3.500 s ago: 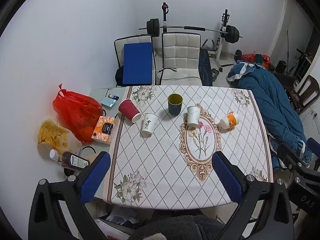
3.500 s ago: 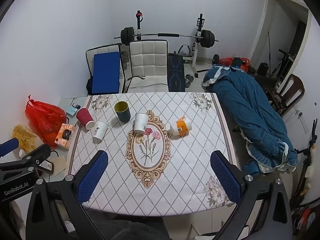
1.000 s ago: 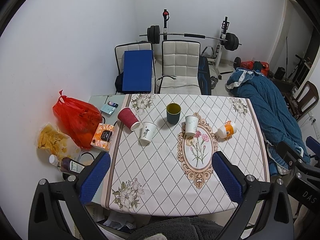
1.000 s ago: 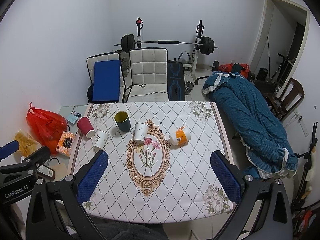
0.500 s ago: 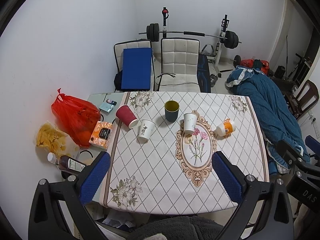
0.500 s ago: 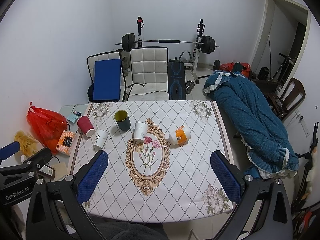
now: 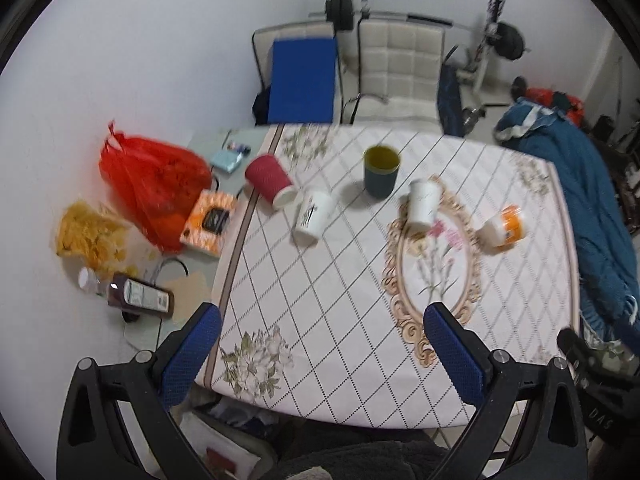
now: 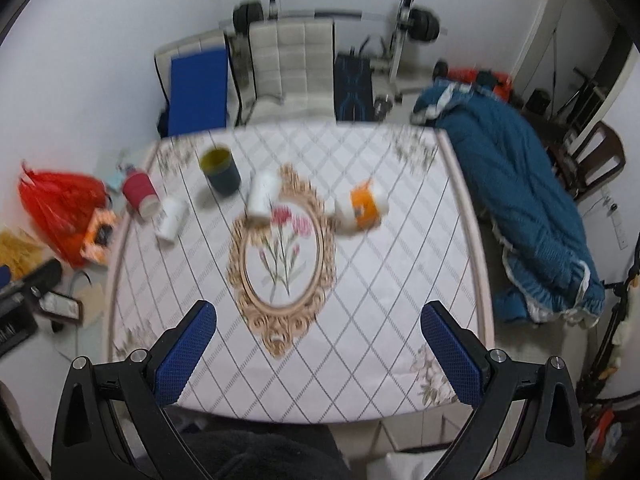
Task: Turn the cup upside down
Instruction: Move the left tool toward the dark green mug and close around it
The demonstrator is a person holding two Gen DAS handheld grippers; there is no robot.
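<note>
Several cups sit on the patterned tablecloth (image 7: 328, 304). A dark green cup (image 7: 381, 176) stands upright with its mouth up; it also shows in the right wrist view (image 8: 220, 172). A red cup (image 7: 269, 181), a white cup (image 7: 313, 218), another white cup (image 7: 423, 204) and an orange-and-white cup (image 7: 502, 227) stand or lie around it. My left gripper (image 7: 320, 356) is open and empty, high above the near table edge. My right gripper (image 8: 320, 356) is open and empty too, also high above the near edge.
A red bag (image 7: 152, 184), a snack bag (image 7: 90, 236), a box (image 7: 208, 224) and a bottle (image 7: 136, 298) lie left of the table. White chairs (image 7: 396, 64) and a barbell rack stand behind it. A blue quilt (image 8: 516, 200) lies to the right.
Both grippers have moved forward and down toward the table, so the cups look larger. The views are blurred by motion. No cup has moved.
</note>
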